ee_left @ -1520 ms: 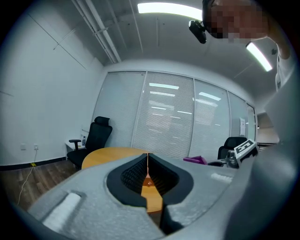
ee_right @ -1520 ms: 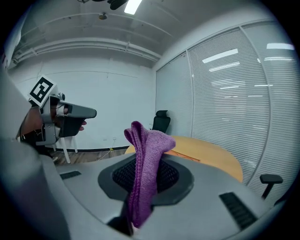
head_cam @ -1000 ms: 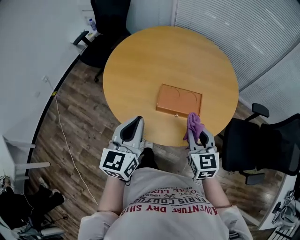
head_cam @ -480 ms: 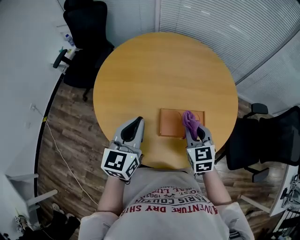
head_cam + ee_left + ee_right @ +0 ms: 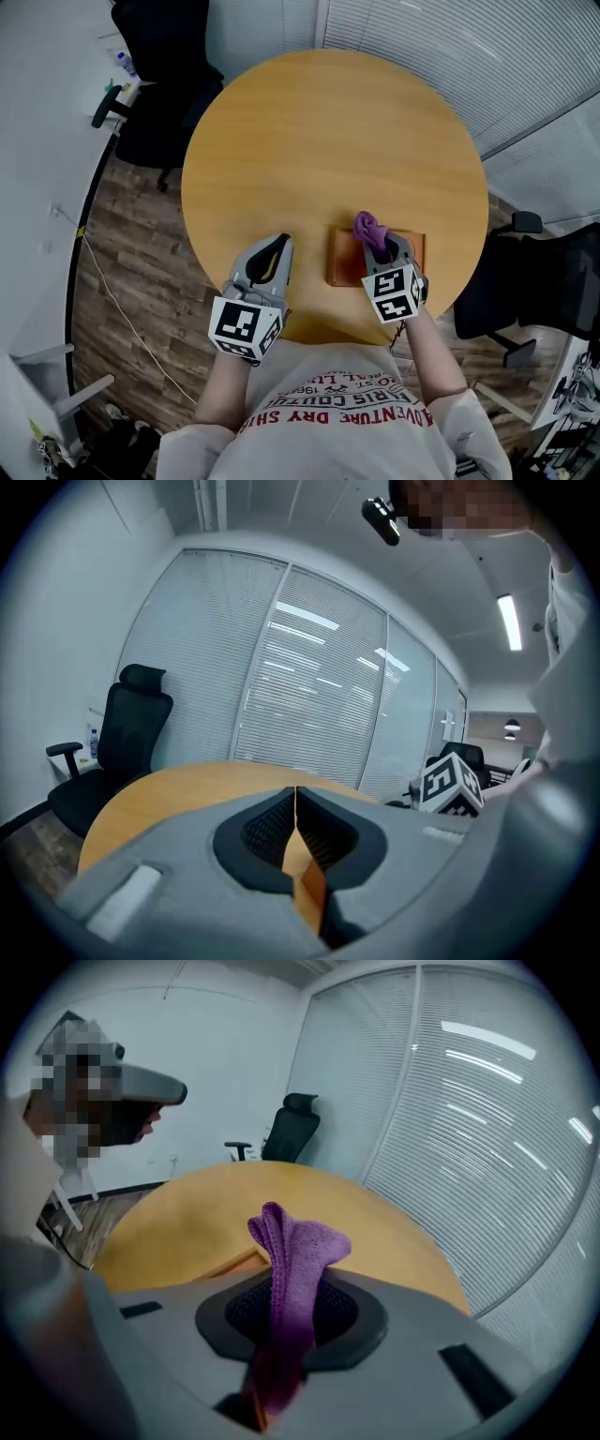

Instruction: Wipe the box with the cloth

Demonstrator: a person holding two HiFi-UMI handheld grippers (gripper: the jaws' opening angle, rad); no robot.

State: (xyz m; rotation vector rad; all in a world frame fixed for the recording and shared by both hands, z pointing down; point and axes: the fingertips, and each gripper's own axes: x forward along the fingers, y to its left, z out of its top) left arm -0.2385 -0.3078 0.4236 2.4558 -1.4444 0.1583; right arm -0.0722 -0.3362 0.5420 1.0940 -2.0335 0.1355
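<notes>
A flat orange box (image 5: 349, 259) lies near the front edge of the round wooden table (image 5: 309, 141). My right gripper (image 5: 377, 240) hovers over the box, shut on a purple cloth (image 5: 367, 228) that bunches up past its jaw tips; the same cloth (image 5: 292, 1258) fills the right gripper view, with a corner of the box (image 5: 230, 1265) behind it. My left gripper (image 5: 273, 253) is over the table left of the box, shut with nothing in it. In the left gripper view its jaws (image 5: 296, 810) meet.
Black office chairs stand at the far left (image 5: 159, 56) and at the right (image 5: 544, 291) of the table. White blinds (image 5: 469, 47) run along the glass wall behind. A cable (image 5: 112, 291) trails on the wood floor at the left.
The right gripper with the cloth has moved forward from the table's edge to over the box. The left gripper has hardly moved. The head view has shifted.
</notes>
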